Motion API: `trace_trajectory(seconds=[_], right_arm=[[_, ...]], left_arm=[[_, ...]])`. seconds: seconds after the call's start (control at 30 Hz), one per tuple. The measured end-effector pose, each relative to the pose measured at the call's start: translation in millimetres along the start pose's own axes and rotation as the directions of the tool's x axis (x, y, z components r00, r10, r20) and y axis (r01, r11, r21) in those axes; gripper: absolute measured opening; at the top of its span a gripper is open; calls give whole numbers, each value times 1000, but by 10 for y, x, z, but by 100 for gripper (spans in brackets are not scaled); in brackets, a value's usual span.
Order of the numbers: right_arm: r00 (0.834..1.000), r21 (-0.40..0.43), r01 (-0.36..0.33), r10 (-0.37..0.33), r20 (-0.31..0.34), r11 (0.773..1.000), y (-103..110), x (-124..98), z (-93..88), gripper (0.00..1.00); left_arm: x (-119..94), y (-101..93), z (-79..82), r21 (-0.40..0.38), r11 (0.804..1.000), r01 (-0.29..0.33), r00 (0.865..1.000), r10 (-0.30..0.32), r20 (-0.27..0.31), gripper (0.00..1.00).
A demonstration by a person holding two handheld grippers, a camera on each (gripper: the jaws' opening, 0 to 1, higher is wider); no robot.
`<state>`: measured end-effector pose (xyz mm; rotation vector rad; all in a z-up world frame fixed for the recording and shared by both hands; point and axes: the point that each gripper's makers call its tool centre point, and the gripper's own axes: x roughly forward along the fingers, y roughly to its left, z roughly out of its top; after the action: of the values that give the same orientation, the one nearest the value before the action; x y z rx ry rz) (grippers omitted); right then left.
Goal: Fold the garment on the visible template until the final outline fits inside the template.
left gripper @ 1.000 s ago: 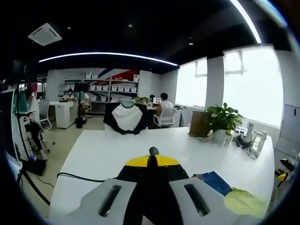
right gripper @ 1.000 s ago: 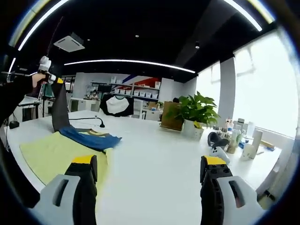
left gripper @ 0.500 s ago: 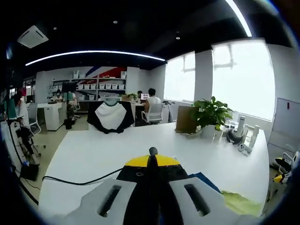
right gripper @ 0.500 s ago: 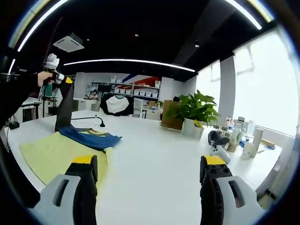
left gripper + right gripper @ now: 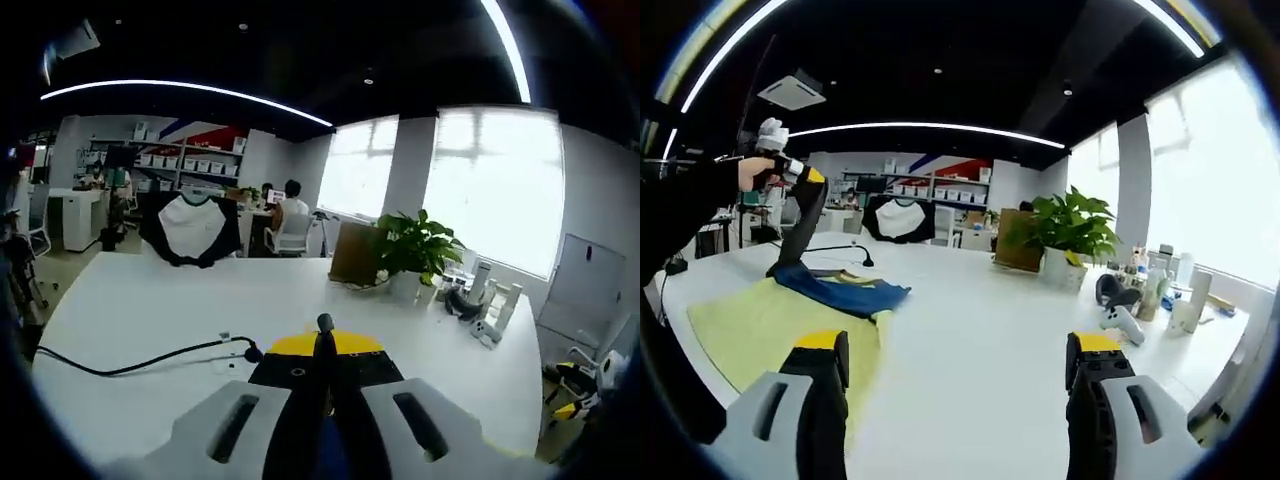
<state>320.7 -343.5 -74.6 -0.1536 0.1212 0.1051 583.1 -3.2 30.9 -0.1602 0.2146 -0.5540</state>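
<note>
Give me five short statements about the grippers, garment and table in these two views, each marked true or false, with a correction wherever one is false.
1. The left gripper holds a dark garment lifted above the table. True.
2. The right gripper is shut on the garment. False: it is open and holds nothing.
3. A yellow-green template lies on the table. True.
4. The potted plant stands on the floor. False: it stands on the table.
5. A black cable lies on the table. True.

Dark-and-blue garment (image 5: 825, 285), one end lifted, on yellow-green template (image 5: 770, 330).
</note>
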Motion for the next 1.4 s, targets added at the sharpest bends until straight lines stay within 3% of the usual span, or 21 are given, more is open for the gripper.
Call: trace_trajectory(seconds=[0.23, 0.33, 0.5, 0.67, 0.77, 0.87, 1.1, 1.17, 1.23, 1.3, 1.4], right_arm=[[1000, -6, -6, 6, -8, 1000, 17, 21, -22, 92], [1000, -26, -13, 13, 6, 1000, 31, 41, 0, 92], [999, -49, -12, 14, 32, 999, 55, 1, 68, 92], [999, -51, 15, -13, 37, 999, -9, -33, 101, 93], [999, -45, 23, -21, 39, 999, -31, -43, 102, 92], [999, -37, 23, -22, 33, 999, -39, -38, 70, 92], [999, -46, 34, -33, 33, 998, -79, -51, 67, 92], [998, -38, 53, -51, 48, 998, -121, -70, 96, 92], [997, -33, 63, -61, 56, 997, -146, -84, 110, 92], [997, -33, 64, -62, 54, 997, -153, -82, 102, 91], [996, -20, 66, -64, 57, 998, -179, -56, 86, 90]], left_arm=[[191, -156, -158, -62, 995, 80, 997, -79, 7, 2], [243, -240, -279, -64, 992, 105, 994, -107, -19, 2], [272, -440, -425, -93, 978, 189, 982, -189, 10, 2], [337, -490, -549, -127, 965, 230, 973, -231, 10, 2], [362, -577, -453, -96, 950, 299, 953, -291, 88, 2], [407, -569, -518, -21, 959, 284, 958, -282, 58, 2], [519, -637, -629, -48, 953, 300, 954, -298, 42, 2], [550, -705, -673, -24, 943, 331, 944, -330, 29, 2], [583, -743, -733, 16, 942, 336, 942, -336, 8, 2], [614, -833, -816, 3, 927, 374, 927, -374, -20, 2], [715, -899, -975, -25, 928, 372, 925, -373, -71, 2]])
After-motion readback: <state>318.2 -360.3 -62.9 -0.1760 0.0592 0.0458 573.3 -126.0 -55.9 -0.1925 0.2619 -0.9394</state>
